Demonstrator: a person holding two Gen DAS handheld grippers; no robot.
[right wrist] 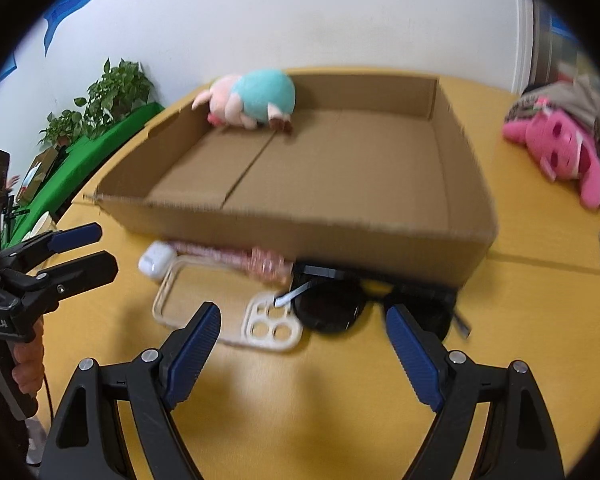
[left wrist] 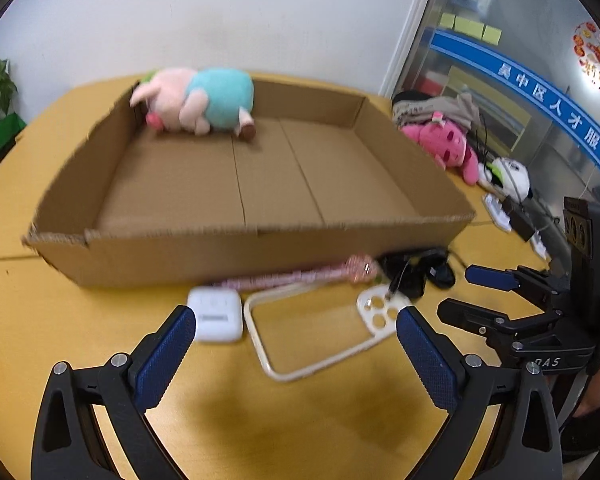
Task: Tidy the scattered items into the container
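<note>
Left wrist view: phone case (left wrist: 316, 332) lies flat on the surface (left wrist: 80, 320), straight ahead of the left gripper (left wrist: 296, 344), between the lines of its two fingers. Long axis runs left-right and slightly skewed, camera-hole end to the right. Earbud case (left wrist: 216, 316), white, sits just beside the phone case's left end, close to the left fingertip (left wrist: 180, 332). Behind both, a pink patterned stick (left wrist: 300, 276) lies along the foot of the box (left wrist: 236, 256), axis parallel to the box wall. Sunglasses (left wrist: 416, 272) lie to the right of the stick, against the same wall.

Right wrist view: sunglasses (right wrist: 340, 308) lie dead ahead of the right gripper (right wrist: 304, 344), long axis left-right, one lens between the finger lines. Camera-hole end of the phone case (right wrist: 272, 328) touches or overlaps the glasses' left lens; cannot tell which lies on top.

Both grippers wide open, holding nothing, low over the surface.

Judgement: left is nearer the phone case and earbud case; right is nearer the sunglasses. The phone case is thin and flat; jaws closing left-right would span its length, so a turn of the wrist to pinch one rim looks needed.

Box sits just beyond all four items, open-topped, with a plush (left wrist: 200, 100) already inside at its far left corner. Pink plush (left wrist: 448, 148) lies off to the right, well apart.
</note>
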